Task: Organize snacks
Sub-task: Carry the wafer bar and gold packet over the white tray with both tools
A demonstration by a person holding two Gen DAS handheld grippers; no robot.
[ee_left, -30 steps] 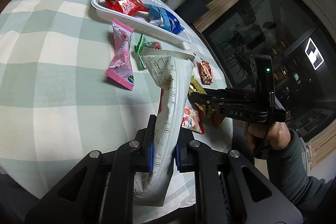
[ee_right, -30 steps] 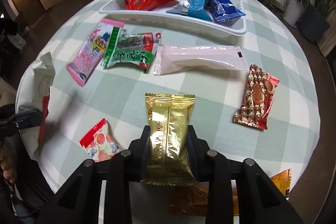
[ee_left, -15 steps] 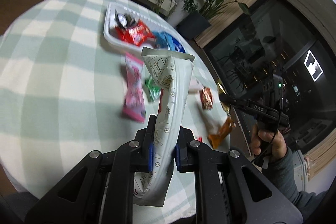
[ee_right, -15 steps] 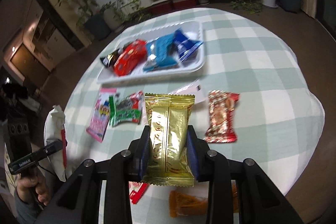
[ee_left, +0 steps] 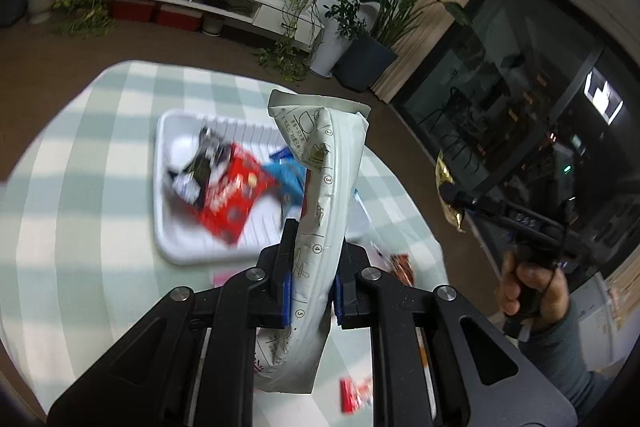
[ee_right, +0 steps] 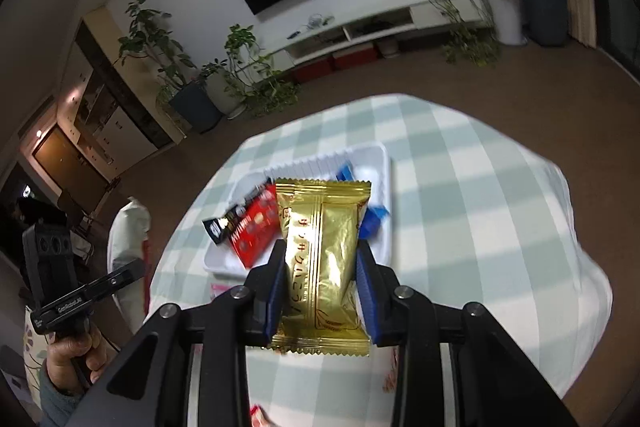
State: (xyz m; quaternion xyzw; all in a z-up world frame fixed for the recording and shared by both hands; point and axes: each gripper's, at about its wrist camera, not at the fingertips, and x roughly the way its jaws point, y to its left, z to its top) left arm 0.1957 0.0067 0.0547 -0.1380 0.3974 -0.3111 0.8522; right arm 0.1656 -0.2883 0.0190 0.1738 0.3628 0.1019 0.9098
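Now both grippers are up above the round tabletop (ee_right: pixel 480 195) with its pale green checked cloth, each carrying a snack. The left gripper (ee_left: pixel 310 287) has its jaws clamped tight on a long white packet (ee_left: pixel 320 227) printed with numbered line drawings; the packet stands upright between the blue pads, its sealed top bent over above them and its lower end hanging below. The right gripper (ee_right: pixel 322 287) has its jaws closed on a gold foil packet (ee_right: pixel 322 259), held flat and upright with its crimped ends above and below the pads. Beneath them on the tabletop sits a white tray (ee_left: pixel 160 187), blurred in both views, holding a red packet (ee_left: pixel 232 199), a dark packet (ee_left: pixel 202 163) and blue packets (ee_left: pixel 286 175). A few small wrappers lie on the cloth near the tray, too blurred to identify.
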